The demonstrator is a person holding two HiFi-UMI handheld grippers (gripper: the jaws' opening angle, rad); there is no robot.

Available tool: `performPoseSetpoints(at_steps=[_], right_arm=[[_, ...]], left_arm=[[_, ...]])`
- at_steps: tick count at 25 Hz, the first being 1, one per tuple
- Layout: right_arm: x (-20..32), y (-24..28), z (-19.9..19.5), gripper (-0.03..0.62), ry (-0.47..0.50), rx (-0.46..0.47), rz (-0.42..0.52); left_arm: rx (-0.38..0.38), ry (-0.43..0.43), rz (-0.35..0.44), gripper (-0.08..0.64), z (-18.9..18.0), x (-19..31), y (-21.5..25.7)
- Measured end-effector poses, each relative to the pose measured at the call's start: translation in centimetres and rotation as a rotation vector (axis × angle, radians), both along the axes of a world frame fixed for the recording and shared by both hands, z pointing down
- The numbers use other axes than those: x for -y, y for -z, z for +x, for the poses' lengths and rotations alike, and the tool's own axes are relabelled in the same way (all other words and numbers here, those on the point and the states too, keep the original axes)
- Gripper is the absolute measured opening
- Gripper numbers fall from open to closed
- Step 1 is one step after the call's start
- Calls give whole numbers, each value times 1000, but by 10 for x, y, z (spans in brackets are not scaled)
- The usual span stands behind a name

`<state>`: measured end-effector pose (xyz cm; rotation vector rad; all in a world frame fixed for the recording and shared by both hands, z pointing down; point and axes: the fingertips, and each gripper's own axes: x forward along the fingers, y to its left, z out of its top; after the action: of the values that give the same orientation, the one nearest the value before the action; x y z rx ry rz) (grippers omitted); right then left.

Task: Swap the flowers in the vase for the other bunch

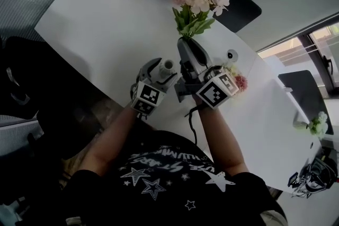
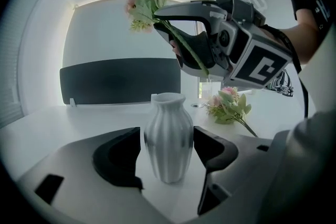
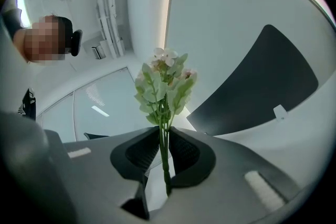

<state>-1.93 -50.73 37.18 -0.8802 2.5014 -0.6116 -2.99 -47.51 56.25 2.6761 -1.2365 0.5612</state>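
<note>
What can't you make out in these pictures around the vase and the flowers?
- Inside of the vase: left gripper view is side-on, so any contents stay hidden.
- Other bunch: head view, mostly behind the marker cube of the right tongs.
- Pale object near the right edge: head view, too small to identify.

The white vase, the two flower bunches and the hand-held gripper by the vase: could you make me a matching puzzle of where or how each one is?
Things:
1. white ribbed ceramic vase
2. pale pink flower bunch on long green stems
3. second pink bunch with green leaves
4. left hand-held gripper

States:
A. lying on the white table
B. jaws open, one each side of the vase
C. standing upright, empty
D. clamped by its stems in the right hand-held gripper

Pairs: 1-C, 2-D, 3-A, 4-B.
</note>
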Motion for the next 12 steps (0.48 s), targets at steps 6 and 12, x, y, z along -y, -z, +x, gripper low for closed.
performPoseSetpoints(at_steps=[6, 12], right_arm=[[9, -6, 1, 57, 16, 22, -11], [11, -9, 0, 57, 25, 37, -17]], left_arm=[[-6, -40, -42, 304, 17, 6, -20], [-14, -59, -50, 304, 23, 4, -18]])
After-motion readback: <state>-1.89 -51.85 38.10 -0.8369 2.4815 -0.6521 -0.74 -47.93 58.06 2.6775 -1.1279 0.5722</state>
